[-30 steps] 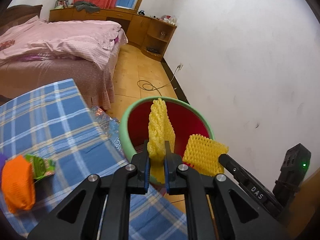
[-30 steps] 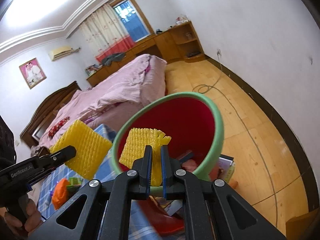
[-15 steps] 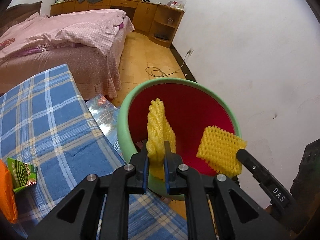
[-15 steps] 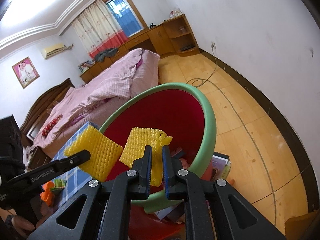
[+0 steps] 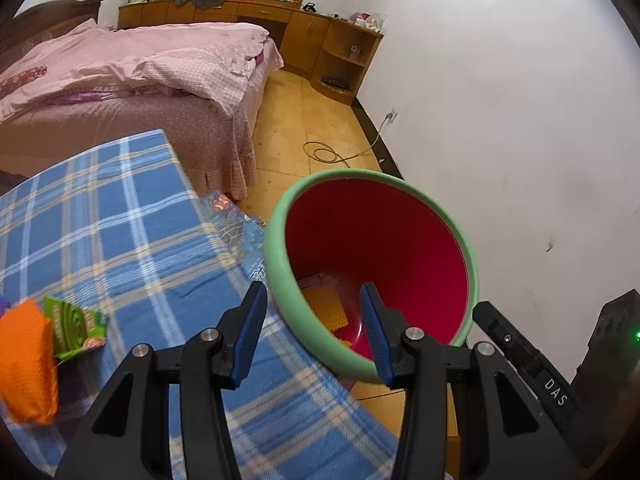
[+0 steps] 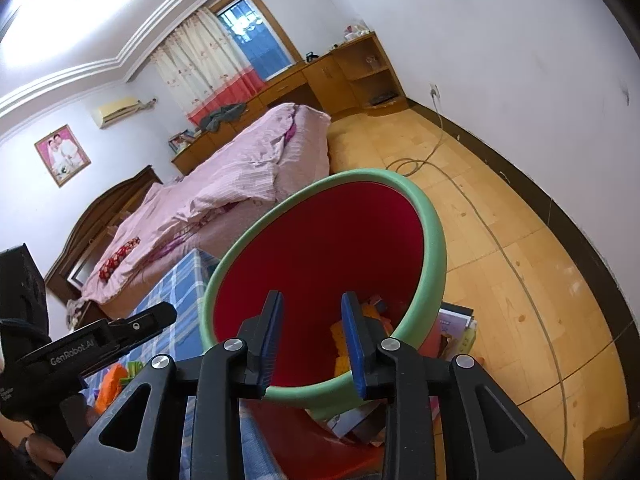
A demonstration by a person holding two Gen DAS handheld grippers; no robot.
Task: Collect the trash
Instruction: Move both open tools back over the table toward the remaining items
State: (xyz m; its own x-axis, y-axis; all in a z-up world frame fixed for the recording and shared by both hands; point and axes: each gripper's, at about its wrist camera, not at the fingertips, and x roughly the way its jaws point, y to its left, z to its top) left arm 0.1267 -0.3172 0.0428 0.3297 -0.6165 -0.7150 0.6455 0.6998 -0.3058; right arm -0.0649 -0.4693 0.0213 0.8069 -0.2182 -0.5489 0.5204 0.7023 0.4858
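Left gripper (image 5: 313,332): blue-padded jaws spread wide, nothing between them, hanging low centre of its frame just over the near rim of the bin (image 5: 469,248). Right gripper (image 6: 311,340): jaws likewise parted and empty, low centre of its frame, aimed into the same green-rimmed red bin (image 6: 434,236).

Down in the bin's bottom, yellow foam netting (image 5: 326,306) lying flat, seen also between the right jaws (image 6: 340,334); other scraps beside it, too cramped and shadowed to name with any confidence.

Further out, at the lower left of the left view, on the blue plaid cloth (image 5: 120,240): an orange foam net (image 5: 26,360) at the frame edge, touching a green printed wrapper (image 5: 76,328). Both well apart from the bin.

Judging by looks, both light and soft. Orange net springy, likely to compress under the pads, so best pinched across its bulk near the middle, not at a loose corner. Wrapper thin, probably slippery and flat against the cloth; best taken at its raised, crumpled edge at the right, with a firm close.
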